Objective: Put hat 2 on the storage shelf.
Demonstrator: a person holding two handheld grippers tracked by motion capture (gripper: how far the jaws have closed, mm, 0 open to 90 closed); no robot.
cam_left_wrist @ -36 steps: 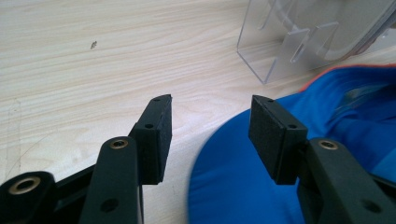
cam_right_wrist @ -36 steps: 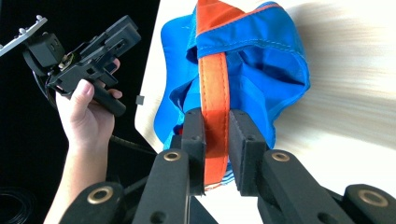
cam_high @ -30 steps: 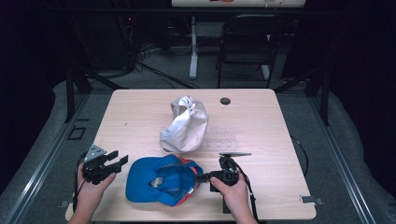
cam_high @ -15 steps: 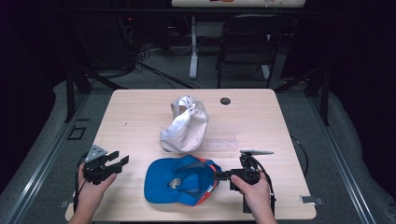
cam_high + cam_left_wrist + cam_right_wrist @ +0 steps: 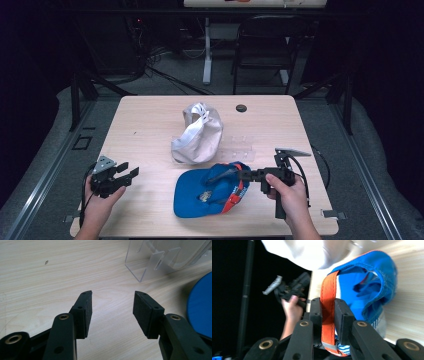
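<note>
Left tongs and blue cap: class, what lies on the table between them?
Bare wood. In the high view, the left tongs and blue cap have table alone between them.

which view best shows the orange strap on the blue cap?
Right gripper view: the orange strap of the blue fabric cap sits close up, clamped between the right gripper jaws. High view shows it small; left gripper view catches just the cap's blue edge.

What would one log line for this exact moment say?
right gripper: shut on orange strap of blue cap | left gripper: open, over bare table | white cap: untouched
</note>
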